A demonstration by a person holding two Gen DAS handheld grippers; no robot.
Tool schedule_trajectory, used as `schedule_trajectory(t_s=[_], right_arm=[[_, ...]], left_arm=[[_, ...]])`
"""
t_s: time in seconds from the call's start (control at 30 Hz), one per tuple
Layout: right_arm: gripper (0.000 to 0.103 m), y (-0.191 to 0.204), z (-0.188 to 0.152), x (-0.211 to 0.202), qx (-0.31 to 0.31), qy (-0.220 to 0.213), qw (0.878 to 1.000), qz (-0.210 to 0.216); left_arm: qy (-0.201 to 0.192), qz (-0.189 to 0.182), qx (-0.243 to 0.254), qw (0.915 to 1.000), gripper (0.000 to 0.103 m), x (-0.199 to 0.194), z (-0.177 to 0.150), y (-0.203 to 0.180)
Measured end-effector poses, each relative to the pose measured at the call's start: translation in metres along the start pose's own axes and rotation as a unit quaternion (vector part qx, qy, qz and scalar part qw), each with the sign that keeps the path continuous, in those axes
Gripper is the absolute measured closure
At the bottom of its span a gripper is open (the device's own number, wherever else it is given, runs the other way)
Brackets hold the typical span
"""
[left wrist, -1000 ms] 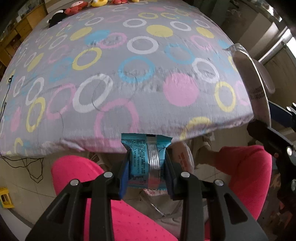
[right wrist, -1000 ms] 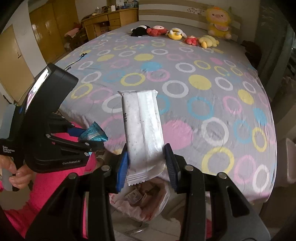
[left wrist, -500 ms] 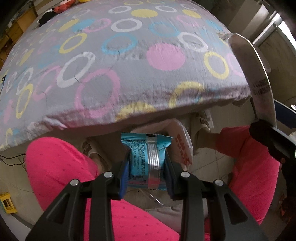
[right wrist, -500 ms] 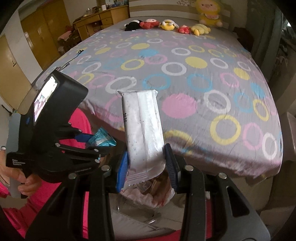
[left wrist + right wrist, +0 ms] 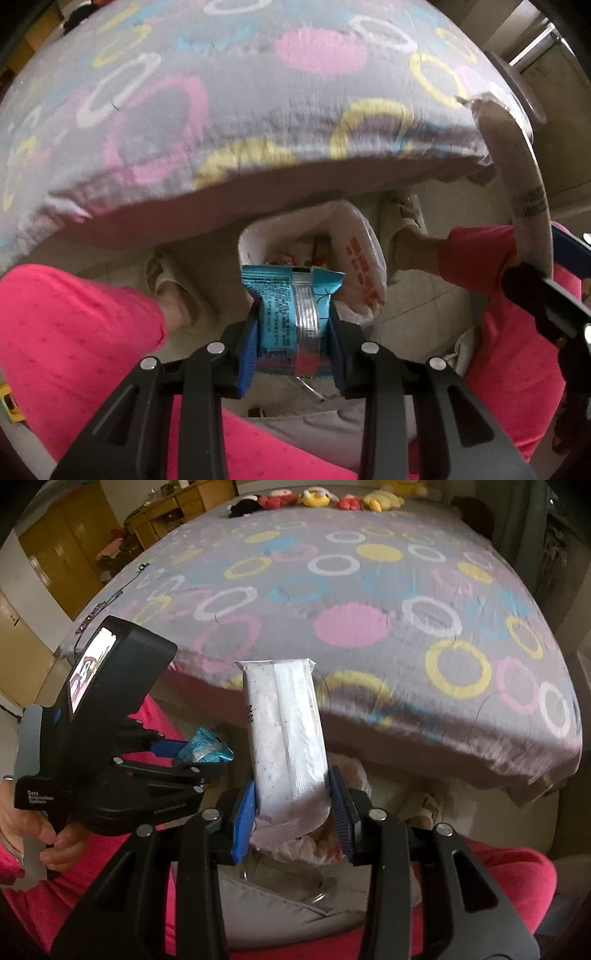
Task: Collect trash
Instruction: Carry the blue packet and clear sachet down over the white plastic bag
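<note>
My left gripper [image 5: 291,328] is shut on a blue snack wrapper [image 5: 291,314] and holds it just above the open white trash bag [image 5: 354,251] on the floor by the bed. My right gripper [image 5: 291,801] is shut on a long white speckled wrapper [image 5: 284,731], held upright. The white wrapper also shows at the right edge of the left wrist view [image 5: 517,173]. The left gripper with the blue wrapper [image 5: 205,749] shows to the left in the right wrist view. The trash bag [image 5: 299,845] lies mostly hidden below the right gripper.
The bed with a grey ring-patterned sheet [image 5: 369,609] fills the space ahead. The person's legs in pink trousers [image 5: 81,332] flank the bag, with slippered feet [image 5: 166,280] beside it. Plush toys [image 5: 314,496] line the bed's far end. Wooden cabinets [image 5: 62,542] stand at left.
Both grippers have pulled back from the bed and tipped downward. The trash bag has come into fuller view under the left gripper. Both wrappers stay gripped.
</note>
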State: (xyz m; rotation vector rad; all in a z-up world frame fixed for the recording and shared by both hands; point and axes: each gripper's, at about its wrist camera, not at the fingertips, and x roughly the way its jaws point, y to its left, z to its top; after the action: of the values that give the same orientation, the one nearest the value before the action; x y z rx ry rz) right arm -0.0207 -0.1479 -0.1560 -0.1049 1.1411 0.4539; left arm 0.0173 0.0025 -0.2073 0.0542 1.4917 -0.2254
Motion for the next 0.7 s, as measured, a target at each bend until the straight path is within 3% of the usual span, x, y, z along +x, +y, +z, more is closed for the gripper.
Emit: schedule_trajectory(t_s=[0.27,0.7], right_arm=[[0.066,-0.011,-0.014,0.037,0.014,0.043,0.999,0.002],[0.066,-0.027,-0.024,0.098,0.035,0.12,0.992,0.011]], left_arm=[[0.015,0.007,0.005,0.9998,0.071,0.032,0.003,-0.008],[0.08,-0.011,-0.006,0.9967,0.071,0.089,0.005,-0.009]])
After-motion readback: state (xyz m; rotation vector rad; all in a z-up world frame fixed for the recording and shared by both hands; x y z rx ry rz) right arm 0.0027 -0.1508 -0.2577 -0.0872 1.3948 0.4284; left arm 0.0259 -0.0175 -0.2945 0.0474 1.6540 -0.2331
